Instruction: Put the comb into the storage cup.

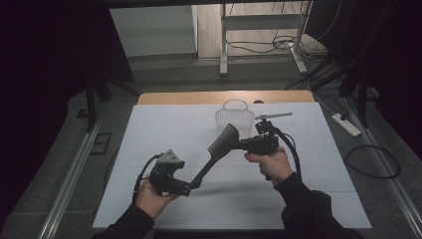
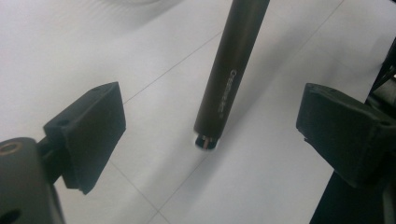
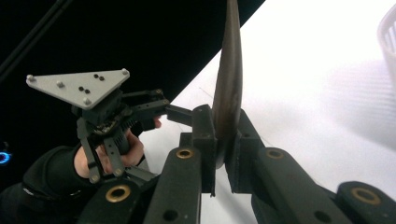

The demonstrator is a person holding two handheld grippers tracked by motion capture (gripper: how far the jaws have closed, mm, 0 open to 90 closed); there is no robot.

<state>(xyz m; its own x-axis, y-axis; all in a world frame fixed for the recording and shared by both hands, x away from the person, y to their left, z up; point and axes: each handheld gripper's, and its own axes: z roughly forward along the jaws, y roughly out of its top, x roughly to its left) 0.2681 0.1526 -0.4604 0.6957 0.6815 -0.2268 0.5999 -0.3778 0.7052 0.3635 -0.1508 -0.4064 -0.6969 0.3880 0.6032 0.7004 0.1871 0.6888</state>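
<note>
A dark spatula-like tool with a wide flat head point(image 1: 224, 139) and a long round handle point(image 1: 204, 169) hangs slanted above the white table point(image 1: 149, 149). My right gripper point(image 1: 246, 145) is shut on the head, which the right gripper view shows edge-on point(image 3: 229, 79) between the pads of the right gripper point(image 3: 223, 149). My left gripper point(image 1: 191, 185) is open at the handle's lower end. In the left gripper view the handle point(image 2: 229, 79) hangs in the gap of the left gripper point(image 2: 212, 126), touching neither pad. A white plastic basket point(image 1: 234, 117) stands behind the tool.
The basket's rim point(image 3: 390, 37) shows at the right edge of the right gripper view. Beyond the table's far wooden edge point(image 1: 224, 97) are metal frame legs point(image 1: 224, 45) and cables. A power strip point(image 1: 346, 124) lies on the floor to the right.
</note>
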